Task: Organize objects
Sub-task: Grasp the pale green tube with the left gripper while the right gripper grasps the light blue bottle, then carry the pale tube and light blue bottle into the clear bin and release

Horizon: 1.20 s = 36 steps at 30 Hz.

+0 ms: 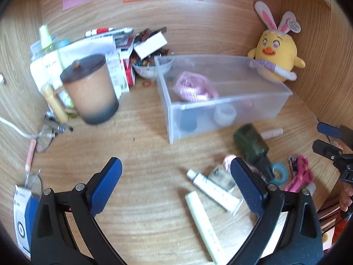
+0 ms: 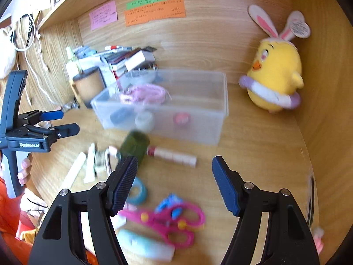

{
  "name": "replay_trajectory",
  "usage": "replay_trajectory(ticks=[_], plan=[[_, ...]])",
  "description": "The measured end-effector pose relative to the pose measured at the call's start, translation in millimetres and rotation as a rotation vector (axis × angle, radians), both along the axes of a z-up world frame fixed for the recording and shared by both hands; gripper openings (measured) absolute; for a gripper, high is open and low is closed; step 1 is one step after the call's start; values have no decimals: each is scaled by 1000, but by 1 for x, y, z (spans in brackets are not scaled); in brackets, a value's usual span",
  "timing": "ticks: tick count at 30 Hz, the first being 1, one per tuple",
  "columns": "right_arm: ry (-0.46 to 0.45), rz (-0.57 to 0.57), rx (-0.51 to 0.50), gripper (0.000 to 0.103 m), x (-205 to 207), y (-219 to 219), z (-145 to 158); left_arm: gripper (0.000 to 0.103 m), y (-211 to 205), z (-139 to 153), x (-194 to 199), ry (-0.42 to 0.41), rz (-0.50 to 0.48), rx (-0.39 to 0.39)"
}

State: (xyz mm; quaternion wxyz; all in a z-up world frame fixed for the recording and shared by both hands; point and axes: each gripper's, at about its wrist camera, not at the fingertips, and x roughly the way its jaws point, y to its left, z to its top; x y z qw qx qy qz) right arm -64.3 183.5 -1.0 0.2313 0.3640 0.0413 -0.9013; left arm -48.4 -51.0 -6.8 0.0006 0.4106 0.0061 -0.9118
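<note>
A clear plastic bin [image 1: 222,101] [image 2: 167,108] stands on the wooden desk and holds a pink cord [image 1: 194,86] [image 2: 143,93] and small items. In front of it lie a dark green bottle [image 1: 251,143] [image 2: 134,144], two white tubes [image 1: 211,190] [image 2: 90,165], a teal tape roll [image 1: 280,172] [image 2: 138,192], pink scissors [image 1: 301,174] [image 2: 169,218] and a pink-white stick [image 2: 174,155]. My left gripper [image 1: 176,176] is open and empty above the desk, left of the tubes. My right gripper [image 2: 174,176] is open and empty above the scissors.
A brown lidded mug [image 1: 90,88] [image 2: 88,86] stands at the left before a pile of boxes and papers [image 1: 99,50]. A yellow plush chick [image 1: 275,53] [image 2: 275,75] sits in the back right corner. Glasses [image 1: 44,139] and a cable lie at the far left. Wooden walls enclose the desk.
</note>
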Motion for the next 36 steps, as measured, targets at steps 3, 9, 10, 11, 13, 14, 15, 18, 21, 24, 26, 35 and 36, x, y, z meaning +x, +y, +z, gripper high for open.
replay_trajectory(ticks=[3,9,10,11,13,14,15,18,21,24,26,35,36], plan=[[-30,-14,-1,67,16,5,-12,100,1,-14,12,-37,5,24],[-80,-47,4,72,43,9,-30,100,6,-35,32,-85,14,52],[-91,-49,-2,74,47,9,-32,100,8,-37,34,-88,16,45],[-97,-50,-5,77,51,9,-34,100,10,-40,37,-89,17,31],[-103,-47,4,79,59,7,-37,100,14,-42,43,-75,25,-9],[-106,-41,11,80,62,4,-40,100,16,-42,47,-58,28,-31],[-110,-38,19,80,64,0,-41,99,18,-42,50,-49,28,-40],[-118,-28,55,80,69,-12,-48,84,19,-43,54,-46,18,-27],[-115,-32,74,80,70,-20,-53,73,19,-48,53,-66,6,-8],[-108,-53,100,80,69,-24,-57,64,19,-53,52,-75,6,0],[-90,-63,123,80,69,-27,-59,57,19,-53,53,-65,8,-5],[-85,-65,93,71,67,-18,-56,15,16,-49,55,-48,4,-12],[-88,-64,83,71,67,-16,-55,15,15,-49,55,-48,3,-5]])
